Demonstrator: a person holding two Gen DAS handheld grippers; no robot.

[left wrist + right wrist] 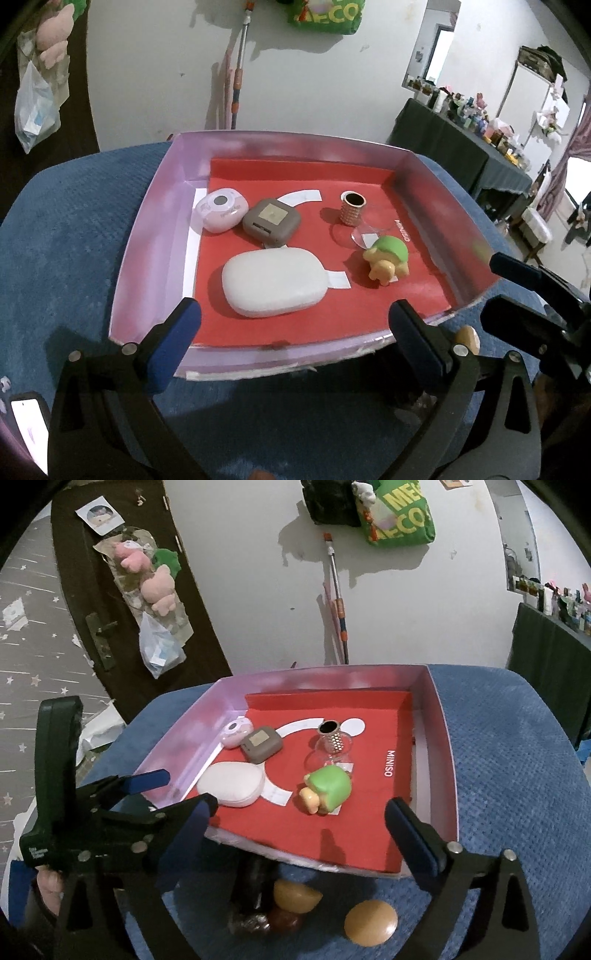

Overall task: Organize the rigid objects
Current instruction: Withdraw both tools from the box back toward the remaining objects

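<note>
While the left gripper (293,321) hangs spread and empty at the tray's (147,236) near rim, the white case (275,281) lies inside. In the right view, the right gripper (301,821) gapes empty above the turtle toy (327,788).

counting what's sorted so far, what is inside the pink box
Five things lie inside the pink box: a pink round case, a grey square case, a white oval case, a studded glass bottle and a green turtle toy. What the cases hold is hidden.
</note>
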